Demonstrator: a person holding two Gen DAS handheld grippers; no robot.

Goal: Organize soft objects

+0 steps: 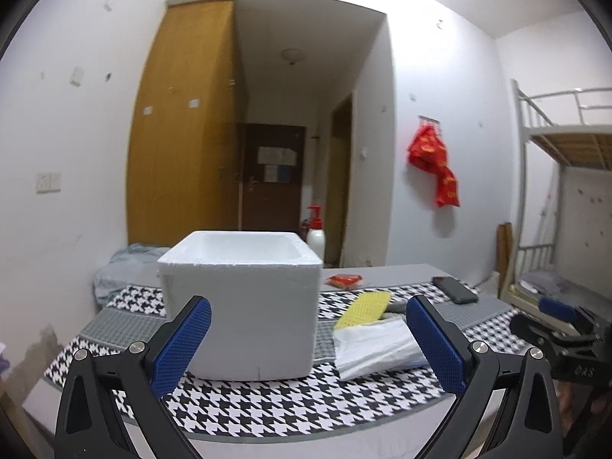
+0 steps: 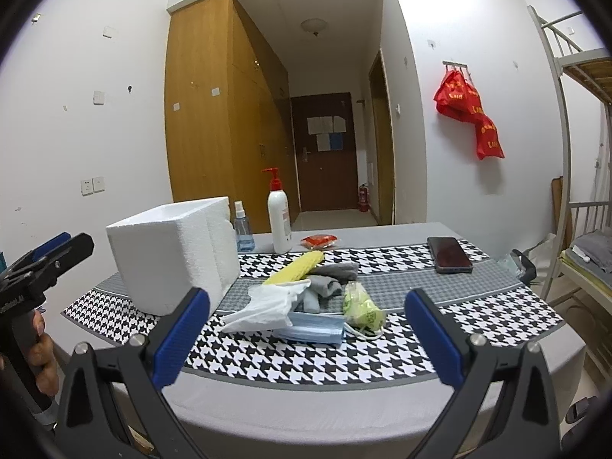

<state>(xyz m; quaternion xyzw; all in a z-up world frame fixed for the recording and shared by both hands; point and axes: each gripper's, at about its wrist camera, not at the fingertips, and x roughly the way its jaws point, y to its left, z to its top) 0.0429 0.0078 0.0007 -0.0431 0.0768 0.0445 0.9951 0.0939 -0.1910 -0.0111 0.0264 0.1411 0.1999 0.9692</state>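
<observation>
Both my tongs, left (image 1: 306,340) and right (image 2: 306,329), gape empty short of the foam box (image 2: 172,252); soft pile (image 2: 306,306) lies just right of it, ready for loading.

Phone (image 2: 449,255), pump bottle (image 2: 279,218), spray bottle (image 2: 243,227)

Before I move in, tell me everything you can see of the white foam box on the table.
The white foam box is a thick-walled, roughly cubic polystyrene container, open-topped, no lid visible. It stands upright on the black-and-white houndstooth cloth, toward the table's left side. Its interior, where visible, looks empty; the bottom is hidden. Nothing grips it. A blue spray bottle stands just behind it; whether they touch I cannot tell. The soft pile lies apart, to its right.
</observation>
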